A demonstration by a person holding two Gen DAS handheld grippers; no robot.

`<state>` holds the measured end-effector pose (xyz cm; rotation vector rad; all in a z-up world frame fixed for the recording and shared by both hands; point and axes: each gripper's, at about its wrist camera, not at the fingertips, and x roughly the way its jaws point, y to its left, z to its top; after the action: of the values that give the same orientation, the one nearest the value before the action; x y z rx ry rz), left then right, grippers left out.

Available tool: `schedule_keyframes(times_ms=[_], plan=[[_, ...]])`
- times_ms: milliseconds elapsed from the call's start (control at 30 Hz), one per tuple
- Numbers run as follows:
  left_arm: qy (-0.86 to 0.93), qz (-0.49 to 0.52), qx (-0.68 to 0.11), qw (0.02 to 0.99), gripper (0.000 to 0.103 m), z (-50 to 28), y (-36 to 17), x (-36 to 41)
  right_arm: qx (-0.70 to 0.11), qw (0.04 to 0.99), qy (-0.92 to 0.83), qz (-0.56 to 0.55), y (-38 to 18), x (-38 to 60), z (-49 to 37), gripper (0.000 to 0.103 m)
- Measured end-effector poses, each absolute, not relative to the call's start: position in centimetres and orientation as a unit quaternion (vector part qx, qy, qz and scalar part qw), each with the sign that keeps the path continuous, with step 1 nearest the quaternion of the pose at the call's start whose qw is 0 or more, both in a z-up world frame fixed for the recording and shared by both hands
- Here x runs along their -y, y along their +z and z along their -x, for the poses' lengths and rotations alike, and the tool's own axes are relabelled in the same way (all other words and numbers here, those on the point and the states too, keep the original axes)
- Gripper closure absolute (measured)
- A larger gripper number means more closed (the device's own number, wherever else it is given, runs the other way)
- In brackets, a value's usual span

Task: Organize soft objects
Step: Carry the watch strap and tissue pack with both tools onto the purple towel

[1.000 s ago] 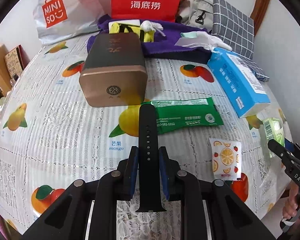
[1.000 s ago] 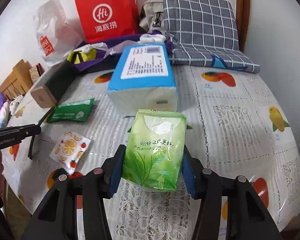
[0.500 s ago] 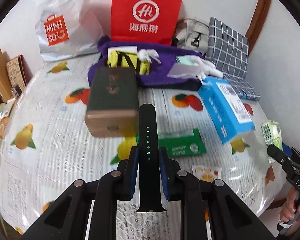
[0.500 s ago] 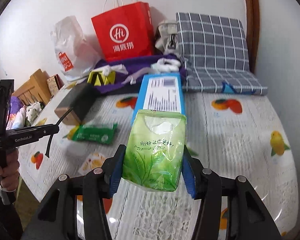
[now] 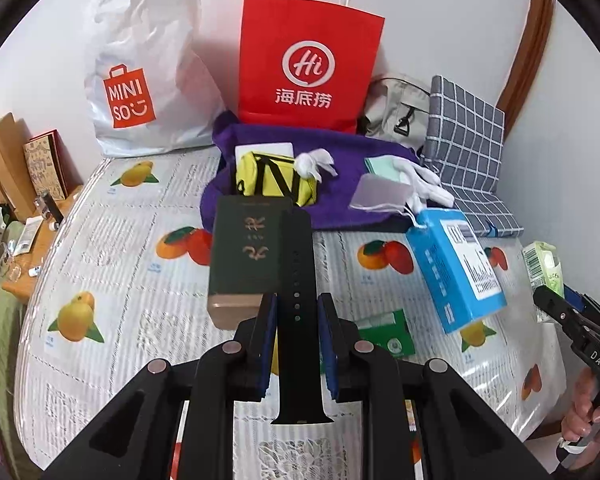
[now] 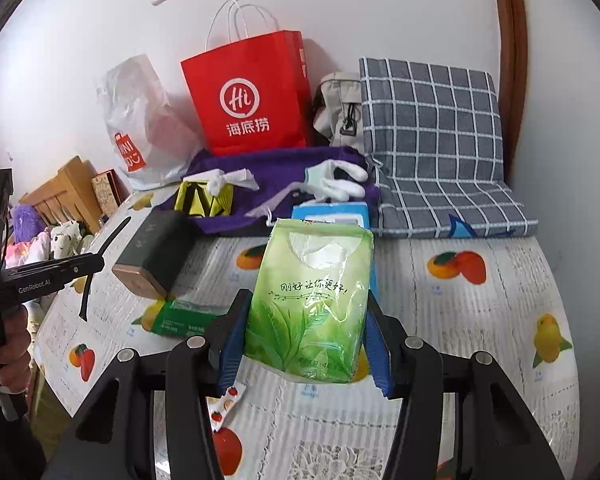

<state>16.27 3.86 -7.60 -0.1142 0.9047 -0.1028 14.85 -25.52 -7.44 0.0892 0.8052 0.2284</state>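
Left wrist view: my left gripper [image 5: 298, 312] pinches a black watch strap [image 5: 298, 280] between its blue pads, clear above the bed. Its long axis runs along my fingers — the rounded, perforated end points away toward the wall, the squared end back toward my camera. Below and beyond the strap lies a dark green box [image 5: 246, 256] with a bronze end, and past it a purple cloth [image 5: 340, 148] carrying a yellow pouch [image 5: 274, 180], white gloves [image 5: 424, 180] and a translucent grey pouch [image 5: 382, 194]. A red paper bag [image 5: 306, 64] and a white plastic bag [image 5: 148, 72] stand against the wall; a checked pillow [image 5: 466, 148] leans at the right. A blue tissue box [image 5: 454, 268] and a green packet [image 5: 388, 332] lie on the fruit-print bedcover [image 5: 112, 248].

Right wrist view: my right gripper [image 6: 306, 340] squeezes a green tissue pack [image 6: 314, 300] by its two sides, held above the cover. The pack stands lengthwise along my fingers, its torn opening at the far end, facing the pillow side. It hides most of the blue tissue box directly behind it. At the left edge the other gripper appears side-on, the strap hanging curved from it — near the green box but apart from it. A small fruit-print sachet [image 6: 226, 400] shows under my left finger.
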Motion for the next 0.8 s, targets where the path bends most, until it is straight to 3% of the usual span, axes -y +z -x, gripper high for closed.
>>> schedule_keyframes(times_ms=[800], plan=[[-0.030, 0.071, -0.421, 0.904, 0.083, -23.2, -5.3, -5.5, -0.387, 0.915, 0.104, -0.045, -5.5, 24.0, -24.7, 0.049]])
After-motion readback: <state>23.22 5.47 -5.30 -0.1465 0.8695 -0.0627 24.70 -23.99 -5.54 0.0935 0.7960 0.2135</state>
